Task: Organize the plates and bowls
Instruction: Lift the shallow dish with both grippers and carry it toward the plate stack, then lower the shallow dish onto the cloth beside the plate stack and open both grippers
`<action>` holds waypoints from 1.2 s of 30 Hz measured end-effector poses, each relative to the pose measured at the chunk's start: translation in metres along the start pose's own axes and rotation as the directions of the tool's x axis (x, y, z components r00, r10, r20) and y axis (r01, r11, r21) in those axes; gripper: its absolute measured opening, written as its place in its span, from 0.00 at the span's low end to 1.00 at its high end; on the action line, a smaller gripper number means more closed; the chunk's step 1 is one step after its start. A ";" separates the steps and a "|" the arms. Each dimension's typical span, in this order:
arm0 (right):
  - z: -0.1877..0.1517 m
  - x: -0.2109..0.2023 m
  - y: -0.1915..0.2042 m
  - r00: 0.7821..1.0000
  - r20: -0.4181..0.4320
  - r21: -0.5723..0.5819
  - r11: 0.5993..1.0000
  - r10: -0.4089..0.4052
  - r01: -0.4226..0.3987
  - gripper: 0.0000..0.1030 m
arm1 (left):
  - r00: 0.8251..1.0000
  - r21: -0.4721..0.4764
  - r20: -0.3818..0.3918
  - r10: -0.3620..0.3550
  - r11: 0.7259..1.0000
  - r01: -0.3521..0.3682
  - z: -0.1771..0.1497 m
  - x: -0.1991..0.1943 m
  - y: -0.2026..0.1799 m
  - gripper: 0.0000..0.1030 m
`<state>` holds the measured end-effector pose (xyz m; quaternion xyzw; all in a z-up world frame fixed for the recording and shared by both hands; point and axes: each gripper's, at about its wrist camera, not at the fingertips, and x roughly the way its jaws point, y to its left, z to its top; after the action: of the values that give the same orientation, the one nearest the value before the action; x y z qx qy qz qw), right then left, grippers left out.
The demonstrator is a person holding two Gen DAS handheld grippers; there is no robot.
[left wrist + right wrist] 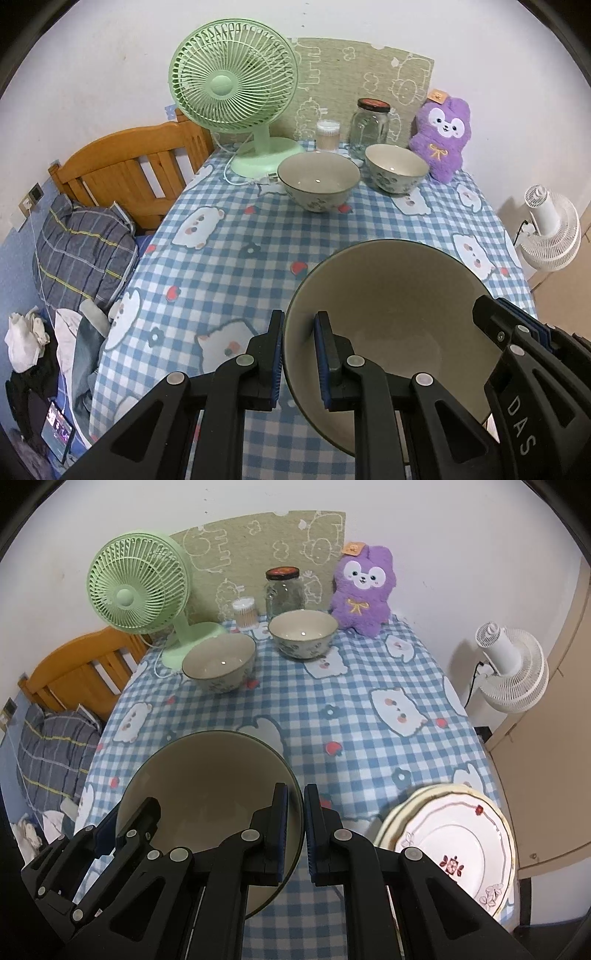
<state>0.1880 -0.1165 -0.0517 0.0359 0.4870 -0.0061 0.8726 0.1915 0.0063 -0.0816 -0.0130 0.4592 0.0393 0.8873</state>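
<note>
A large beige bowl [391, 317] with a dark rim is near the table's front, held by both grippers. My left gripper [299, 354] straddles its left rim, one finger outside and one inside. My right gripper [295, 830] is shut on its right rim; it also shows in the left wrist view [498, 321]. The bowl fills the lower left of the right wrist view [207, 775]. Two smaller floral bowls stand at the back: one left [318, 181] [218, 662], one right [396, 167] [303, 633]. A stack of floral plates [454, 842] lies at the front right.
The table has a blue checked cloth [229, 258]. A green fan [236, 92], a cotton swab box [327, 134], a glass jar [369, 123] and a purple plush [441, 136] line the back. A bed with a wooden headboard [122, 173] is left; a white fan [513, 668] right.
</note>
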 end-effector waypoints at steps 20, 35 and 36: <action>-0.045 0.042 -0.027 0.998 -0.065 -0.024 1.000 0.014 -0.016 0.12 | 0.999 -0.012 -0.045 0.030 0.999 -0.030 -0.052 0.028 -0.025 0.13; -0.058 0.051 -0.031 0.997 -0.083 -0.043 0.999 0.007 -0.011 0.12 | 0.998 -0.017 -0.056 0.025 1.000 -0.026 -0.069 0.041 -0.031 0.13; -0.058 0.050 -0.031 0.997 -0.083 -0.044 0.999 0.007 -0.011 0.12 | 0.998 -0.018 -0.059 0.024 1.000 -0.025 -0.070 0.041 -0.031 0.15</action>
<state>0.1633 -0.1419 -0.1267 0.0188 0.5225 0.0103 0.8523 0.1613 -0.0265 -0.1559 -0.0167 0.4850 0.0539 0.8727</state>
